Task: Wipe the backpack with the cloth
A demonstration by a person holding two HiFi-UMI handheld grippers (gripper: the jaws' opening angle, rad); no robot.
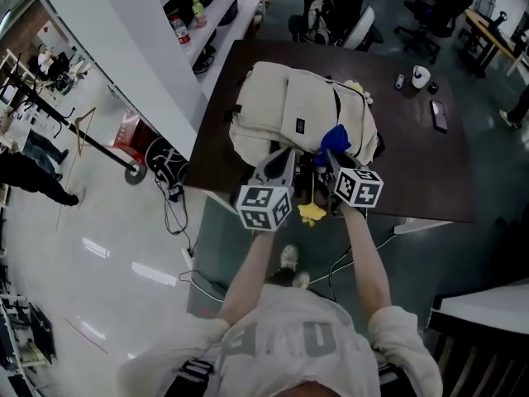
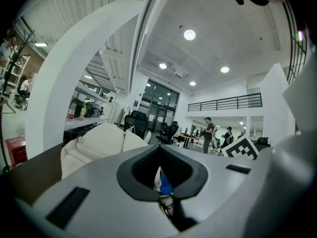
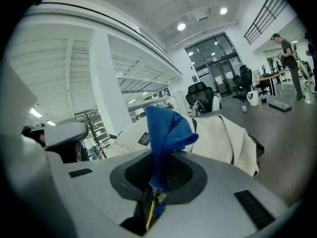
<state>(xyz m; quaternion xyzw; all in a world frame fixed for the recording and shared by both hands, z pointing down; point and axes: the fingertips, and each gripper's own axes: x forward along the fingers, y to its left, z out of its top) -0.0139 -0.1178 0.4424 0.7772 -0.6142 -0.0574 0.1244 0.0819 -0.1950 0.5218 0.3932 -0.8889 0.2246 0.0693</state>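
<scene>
Two hand-held grippers at a worktable in an open office. We see the right gripper (image 3: 151, 198) clenched on a blue cloth (image 3: 166, 128), whose free end stands up out of its closed jaws. Directly beyond it the cream backpack (image 3: 223, 133) lies on a dark brown table (image 3: 292, 128). The left gripper (image 2: 161, 196) has its jaws pressed together with nothing between them, and the backpack lies ahead of it and to its left. In the head view the two grippers sit side by side at the backpack's near edge. We cannot tell whether the cloth touches the fabric. Well beyond and to the right of the right gripper, a white cup (image 1: 421, 76) and a dark phone (image 1: 438, 116) rest on bare tabletop. Office chairs (image 1: 331, 11) stand past the table's far edge. To the left of the left gripper runs a long white counter (image 1: 149, 64) above a glossy pale floor (image 1: 91, 246). Overhead, the white ceiling carries recessed lamps (image 2: 188, 34), and a railed gallery (image 2: 225, 103) crosses the far wall.
</scene>
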